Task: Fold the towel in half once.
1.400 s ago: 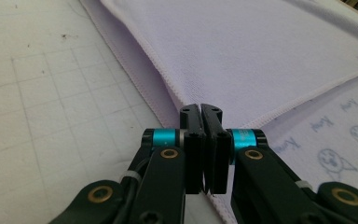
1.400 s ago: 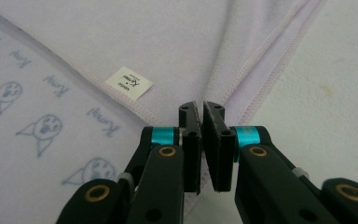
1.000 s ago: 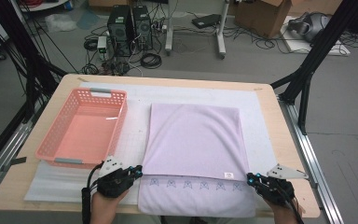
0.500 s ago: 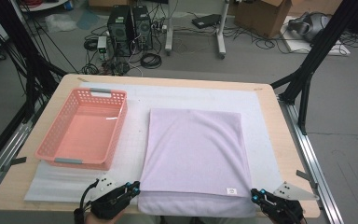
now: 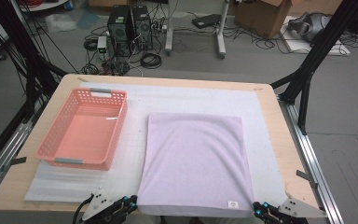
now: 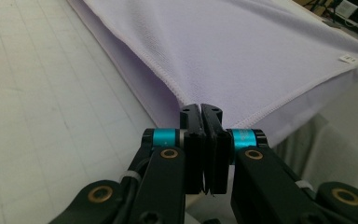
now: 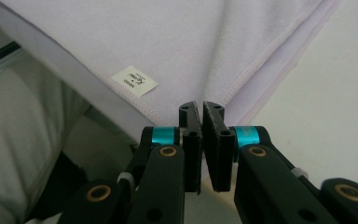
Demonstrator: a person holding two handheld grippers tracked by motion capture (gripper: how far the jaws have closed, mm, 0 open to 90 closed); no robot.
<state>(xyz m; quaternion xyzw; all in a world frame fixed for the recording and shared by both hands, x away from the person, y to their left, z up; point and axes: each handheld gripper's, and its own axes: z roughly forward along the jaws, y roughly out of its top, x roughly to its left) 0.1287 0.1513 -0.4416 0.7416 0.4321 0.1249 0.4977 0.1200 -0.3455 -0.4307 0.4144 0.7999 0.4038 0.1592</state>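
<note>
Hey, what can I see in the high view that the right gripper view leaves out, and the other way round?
The high view takes in the pink basket left of the towel, the wooden table, the left gripper pinching the towel's near left corner, and the computers and cables on the floor beyond.

The right gripper view gives a close look at the right gripper, jaws shut on the towel's near right corner, plus the stitched hem and the print on the label.

Both show the lilac towel, its small white label and the white mat.
</note>
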